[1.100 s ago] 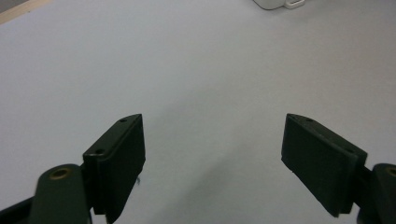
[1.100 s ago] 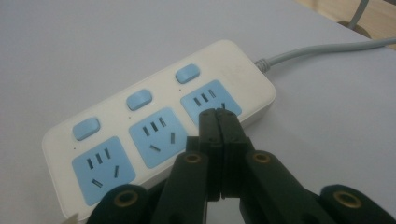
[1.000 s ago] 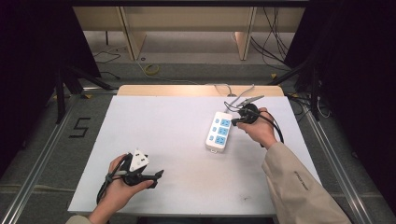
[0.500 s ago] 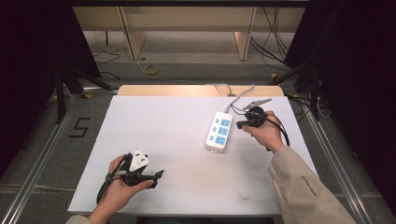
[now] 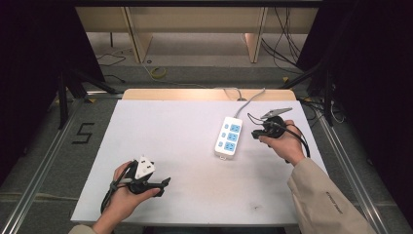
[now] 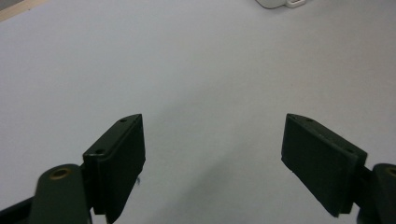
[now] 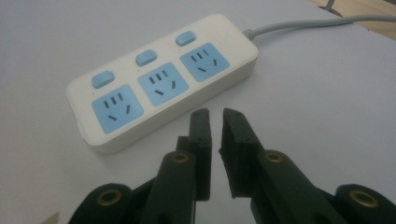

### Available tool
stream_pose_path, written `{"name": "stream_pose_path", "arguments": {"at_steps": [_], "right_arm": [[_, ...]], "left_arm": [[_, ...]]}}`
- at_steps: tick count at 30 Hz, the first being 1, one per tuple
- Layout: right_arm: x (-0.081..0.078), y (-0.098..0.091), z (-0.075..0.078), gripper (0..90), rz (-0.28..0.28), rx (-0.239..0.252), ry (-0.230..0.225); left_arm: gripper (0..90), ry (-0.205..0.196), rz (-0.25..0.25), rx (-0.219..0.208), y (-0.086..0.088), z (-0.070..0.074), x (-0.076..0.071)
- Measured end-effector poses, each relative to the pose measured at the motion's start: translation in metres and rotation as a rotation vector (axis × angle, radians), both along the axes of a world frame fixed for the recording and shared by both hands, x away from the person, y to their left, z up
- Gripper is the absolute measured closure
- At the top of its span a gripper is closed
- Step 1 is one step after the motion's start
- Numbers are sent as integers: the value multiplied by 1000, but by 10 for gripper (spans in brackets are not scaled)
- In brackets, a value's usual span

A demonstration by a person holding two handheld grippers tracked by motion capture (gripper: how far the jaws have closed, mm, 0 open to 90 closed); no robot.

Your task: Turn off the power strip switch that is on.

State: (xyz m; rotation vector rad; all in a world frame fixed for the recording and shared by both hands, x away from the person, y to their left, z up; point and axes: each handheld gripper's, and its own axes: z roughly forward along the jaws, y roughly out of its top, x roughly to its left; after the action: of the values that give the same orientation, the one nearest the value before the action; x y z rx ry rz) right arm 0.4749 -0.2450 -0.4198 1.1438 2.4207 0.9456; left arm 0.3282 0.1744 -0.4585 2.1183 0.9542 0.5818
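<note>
A white power strip [image 5: 229, 136] with three blue sockets and three blue switches lies right of the table's middle. It also appears in the right gripper view [image 7: 163, 84]. Its grey cable [image 5: 248, 100] runs off the far edge. My right gripper [image 5: 254, 132] sits just right of the strip with its tips pointing at it. Its jaws [image 7: 215, 116] stand almost together with nothing between them. My left gripper [image 5: 163, 184] rests near the front left of the table, open [image 6: 212, 158] over bare tabletop, with a white block on top of it.
The white table [image 5: 185, 126] has a wooden strip along its far edge. Beyond it are shelving legs and loose cables on the floor. A "5" is marked on the floor at the left. The strip's end [image 6: 280, 3] shows far ahead of the left gripper.
My right gripper has drawn back a little to the right and toward the person, away from the power strip. The left gripper has stayed put.
</note>
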Motion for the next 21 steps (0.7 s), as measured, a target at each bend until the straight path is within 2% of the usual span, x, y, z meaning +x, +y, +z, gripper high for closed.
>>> {"name": "stream_pose_path", "arguments": {"at_steps": [10,21], "right_arm": [[-18,-10,0,754,4,-1,0],[-41,-25,-6,619,-24,44,4]], "left_arm": [[214,2,2,1,0,0,0],[214,2,4,3,0,0,0]]}}
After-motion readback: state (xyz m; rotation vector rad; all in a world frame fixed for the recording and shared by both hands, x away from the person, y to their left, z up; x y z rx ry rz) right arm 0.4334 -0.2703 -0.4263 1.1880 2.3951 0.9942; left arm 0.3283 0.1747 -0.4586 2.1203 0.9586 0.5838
